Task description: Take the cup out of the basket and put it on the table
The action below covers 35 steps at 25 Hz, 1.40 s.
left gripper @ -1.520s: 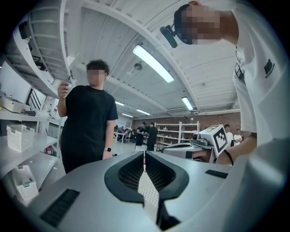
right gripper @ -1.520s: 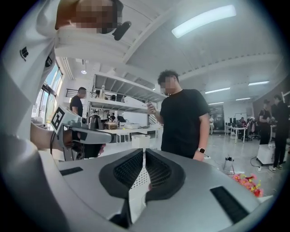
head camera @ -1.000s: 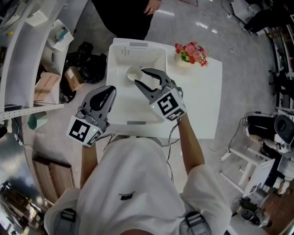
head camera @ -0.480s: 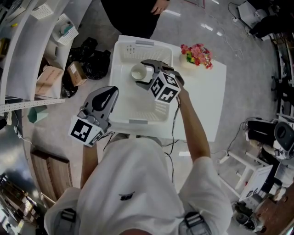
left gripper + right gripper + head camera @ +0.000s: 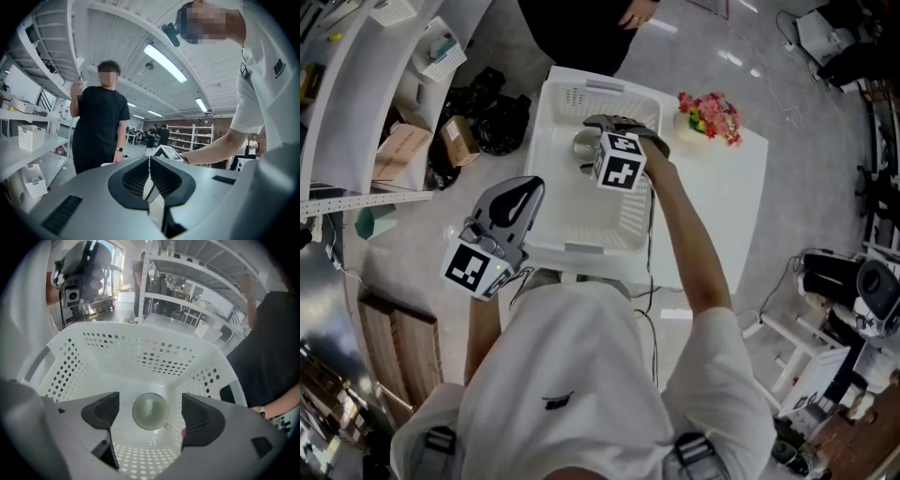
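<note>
We note 1 cup [image 5: 150, 411]: pale, round, upright, mouth up, inside looks empty, small handle on one side. Posn: on the floor of the basket [image 5: 140, 352], near a far corner. Basket: white plastic, rect., open-top, perforated walls and floor. It sits on the white table [image 5: 722, 206], toward its left side in head view.

A bunch of pink and red flowers [image 5: 710, 114] sits at the table's [image 5: 727, 216] far right corner. A person in black [image 5: 581, 33] stands beyond its far edge. Black bags [image 5: 499, 120] and cardboard boxes [image 5: 401, 155] lie on the floor [image 5: 816, 103] off its left edge.
</note>
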Tool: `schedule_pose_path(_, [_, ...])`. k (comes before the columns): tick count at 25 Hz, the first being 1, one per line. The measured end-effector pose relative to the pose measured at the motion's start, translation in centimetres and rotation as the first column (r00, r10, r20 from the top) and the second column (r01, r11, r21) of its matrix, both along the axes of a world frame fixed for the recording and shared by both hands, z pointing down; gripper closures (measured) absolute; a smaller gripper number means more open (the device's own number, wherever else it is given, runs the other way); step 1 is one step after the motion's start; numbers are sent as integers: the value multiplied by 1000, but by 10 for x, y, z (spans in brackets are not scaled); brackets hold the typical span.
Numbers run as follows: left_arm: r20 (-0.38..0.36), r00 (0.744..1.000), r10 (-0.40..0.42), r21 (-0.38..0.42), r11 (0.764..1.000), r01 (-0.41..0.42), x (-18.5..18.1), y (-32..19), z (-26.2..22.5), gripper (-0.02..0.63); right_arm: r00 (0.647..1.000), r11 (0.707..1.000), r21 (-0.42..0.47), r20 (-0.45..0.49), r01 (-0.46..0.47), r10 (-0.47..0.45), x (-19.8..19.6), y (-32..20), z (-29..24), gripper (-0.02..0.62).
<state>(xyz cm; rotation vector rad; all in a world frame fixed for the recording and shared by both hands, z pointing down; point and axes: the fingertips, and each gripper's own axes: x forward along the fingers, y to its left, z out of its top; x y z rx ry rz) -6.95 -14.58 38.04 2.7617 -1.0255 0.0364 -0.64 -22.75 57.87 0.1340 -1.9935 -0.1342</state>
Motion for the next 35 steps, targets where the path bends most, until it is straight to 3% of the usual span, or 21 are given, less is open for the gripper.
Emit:
schedule_pose_path(7, [-6,1000,-17,-13,1000,17,-6,1,4,586,987,998,-53,-155,22,-30,6,-9,37,192])
schedule_pose_path(15, [-13,1000,-27,-16,999,27,-9,0,6,586,970,992,-123,-235,40,-68,11,-5,58,153])
schedule_pose_path(23, [-9,999,-34,-25,999,34,-9,-1,7,586,962,990,-134,-261,52,-86,12,-9,79,152])
schedule_pose_path(35, [-2,999,-41,-29,999,41,-13,-1,8,586,953,993,-83,-286,79,-100,13,-13,88,172])
